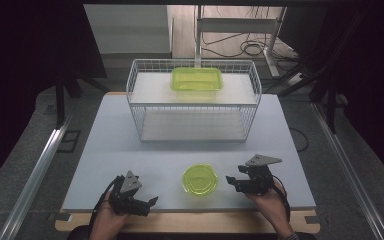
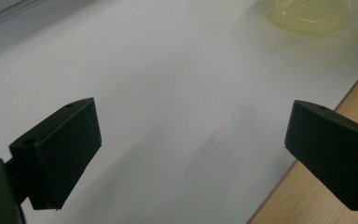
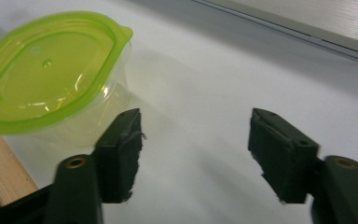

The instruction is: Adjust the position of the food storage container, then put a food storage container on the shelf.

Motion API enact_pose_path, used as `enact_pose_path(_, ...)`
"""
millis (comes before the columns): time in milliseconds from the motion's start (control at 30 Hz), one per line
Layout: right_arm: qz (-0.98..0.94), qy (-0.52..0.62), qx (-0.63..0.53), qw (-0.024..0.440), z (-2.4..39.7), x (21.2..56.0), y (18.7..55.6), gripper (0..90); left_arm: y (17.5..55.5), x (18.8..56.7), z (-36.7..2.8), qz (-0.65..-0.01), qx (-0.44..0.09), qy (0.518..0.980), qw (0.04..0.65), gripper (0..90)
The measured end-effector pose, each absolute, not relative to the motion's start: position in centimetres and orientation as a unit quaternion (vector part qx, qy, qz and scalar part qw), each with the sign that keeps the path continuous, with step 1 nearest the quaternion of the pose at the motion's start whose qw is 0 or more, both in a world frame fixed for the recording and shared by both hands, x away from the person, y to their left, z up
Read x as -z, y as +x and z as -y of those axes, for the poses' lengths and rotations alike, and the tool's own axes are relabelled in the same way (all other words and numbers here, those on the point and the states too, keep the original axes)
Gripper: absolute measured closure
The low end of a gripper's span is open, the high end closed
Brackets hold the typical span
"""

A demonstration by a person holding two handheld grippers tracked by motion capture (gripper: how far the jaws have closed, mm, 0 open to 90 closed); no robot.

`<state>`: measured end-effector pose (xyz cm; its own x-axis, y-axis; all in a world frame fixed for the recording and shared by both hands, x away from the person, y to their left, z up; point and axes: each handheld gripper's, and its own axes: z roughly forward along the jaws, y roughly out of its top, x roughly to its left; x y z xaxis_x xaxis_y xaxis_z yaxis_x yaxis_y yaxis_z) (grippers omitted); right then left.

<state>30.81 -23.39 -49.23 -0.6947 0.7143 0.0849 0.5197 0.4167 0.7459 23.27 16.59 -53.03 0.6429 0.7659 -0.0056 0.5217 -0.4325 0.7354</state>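
A small round container of clear plastic (image 1: pixel 199 180) with a translucent lime-green lid pressed on sits upright near the front edge of the pale table, between the two hands, its lid's small tab projecting from the rim.

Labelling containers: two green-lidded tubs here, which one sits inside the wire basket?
The rectangular green container, on the upper shelf of the wire basket at the far side of the table. The round green container stands on the open tabletop between the two tongs.
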Motion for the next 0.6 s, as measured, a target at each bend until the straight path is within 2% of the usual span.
enact_pose_path(400, -0.826, 0.384, -0.399, 0.107, 24.9, 50.0, 29.9, 13.6, 23.2, 53.1, -16.4, -0.381, -0.172, 0.833, 0.363, 3.1)
enact_pose_path(600, -0.827, 0.379, -0.403, 0.097, 24.7, 50.1, 30.1, 9.0, 23.3, 53.2, -16.5, -0.382, -0.170, 0.832, 0.365, 3.1)
